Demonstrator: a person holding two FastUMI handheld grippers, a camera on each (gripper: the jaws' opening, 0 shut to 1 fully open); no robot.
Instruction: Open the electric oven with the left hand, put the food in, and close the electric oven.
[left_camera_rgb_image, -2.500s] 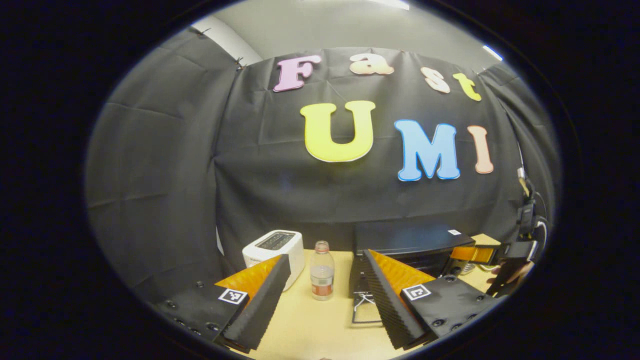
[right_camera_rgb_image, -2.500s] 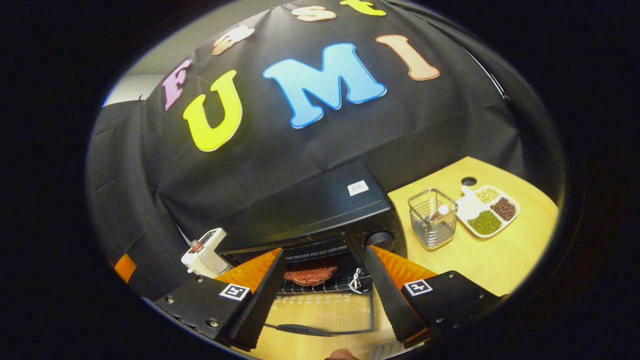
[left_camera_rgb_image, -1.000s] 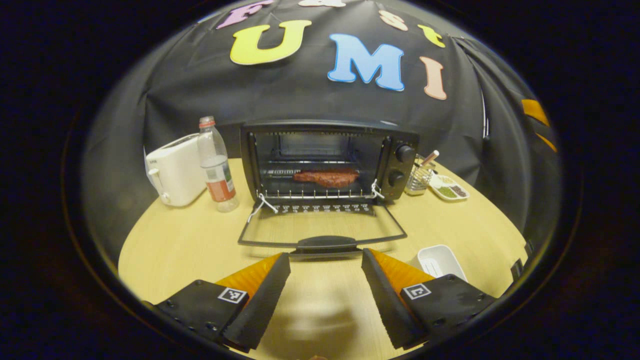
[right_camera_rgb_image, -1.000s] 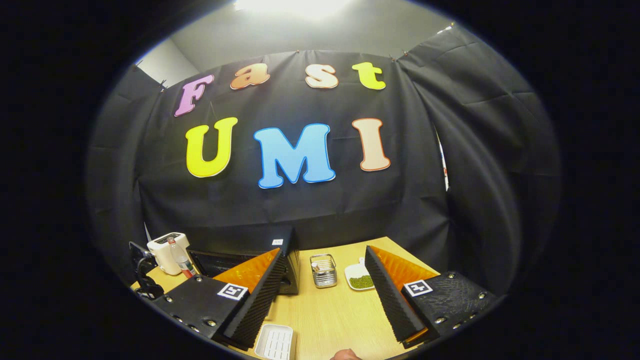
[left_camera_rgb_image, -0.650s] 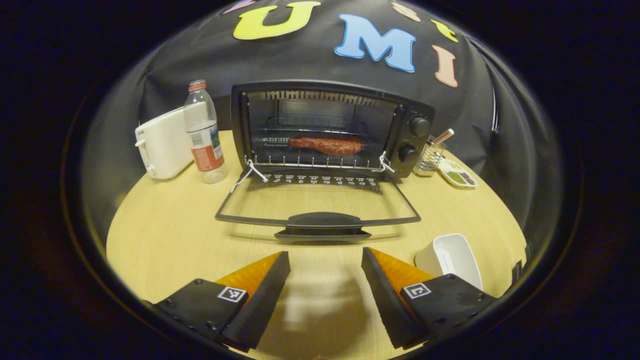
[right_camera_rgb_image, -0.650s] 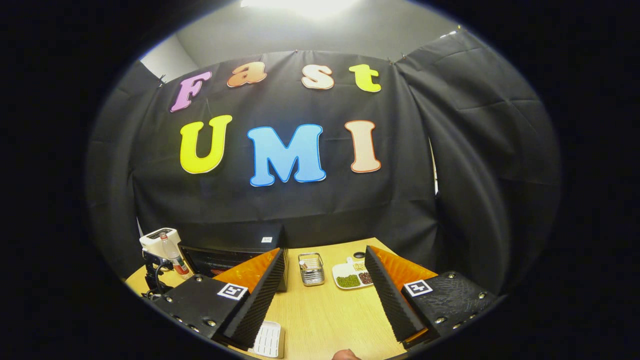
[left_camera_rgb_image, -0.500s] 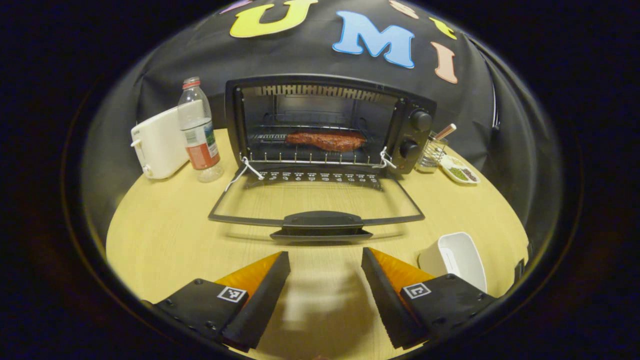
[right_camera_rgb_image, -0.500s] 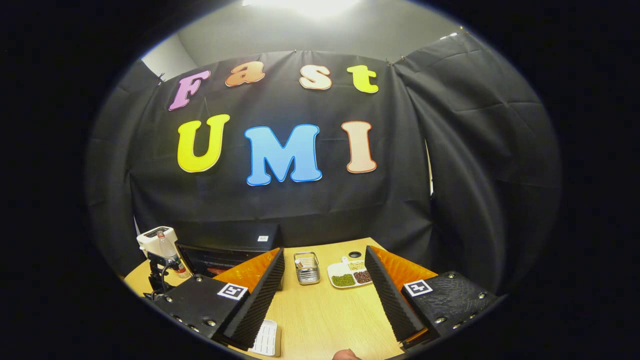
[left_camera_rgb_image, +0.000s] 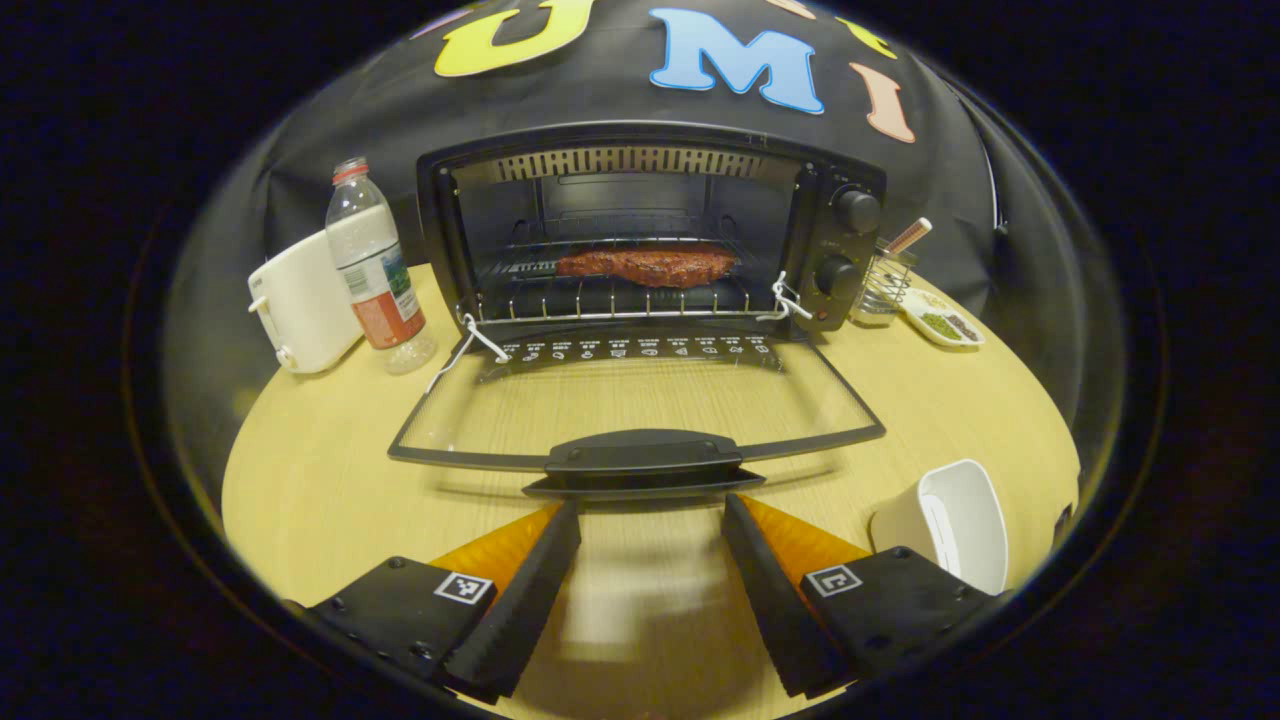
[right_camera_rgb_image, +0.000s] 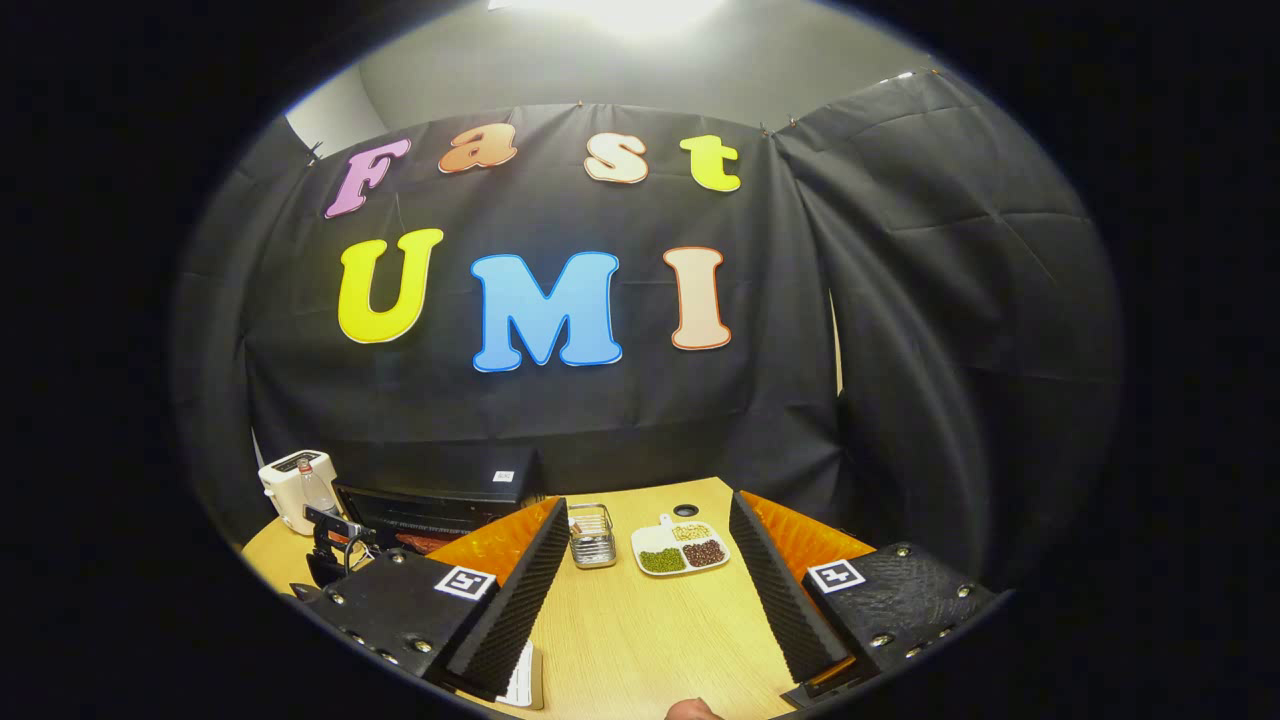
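Observation:
The black electric oven (left_camera_rgb_image: 840, 160) stands at the back of the table with its glass door (left_camera_rgb_image: 640, 400) folded down flat. A reddish slab of meat (left_camera_rgb_image: 645, 265) lies on the rack inside. My left gripper (left_camera_rgb_image: 650, 590) is open and empty just in front of the door's black handle (left_camera_rgb_image: 643, 455), not touching it. In the right gripper view the oven (right_camera_rgb_image: 440, 500) sits low on the left, partly behind my own finger. My right gripper (right_camera_rgb_image: 650, 590) hangs open and empty above the table, pointed at the booth wall. The other gripper (right_camera_rgb_image: 335, 550) shows at far left.
A white toaster (left_camera_rgb_image: 300, 305) and a plastic bottle (left_camera_rgb_image: 372, 265) stand left of the oven. A wire basket (left_camera_rgb_image: 885, 285) and a divided plate of beans (left_camera_rgb_image: 945, 320) sit to its right. A white dish (left_camera_rgb_image: 950, 520) lies near my left gripper's right finger.
My left gripper has swung down from facing the wall and moved in toward the open door's handle. My right gripper has pulled back from the oven, leaving the meat inside, and turned right.

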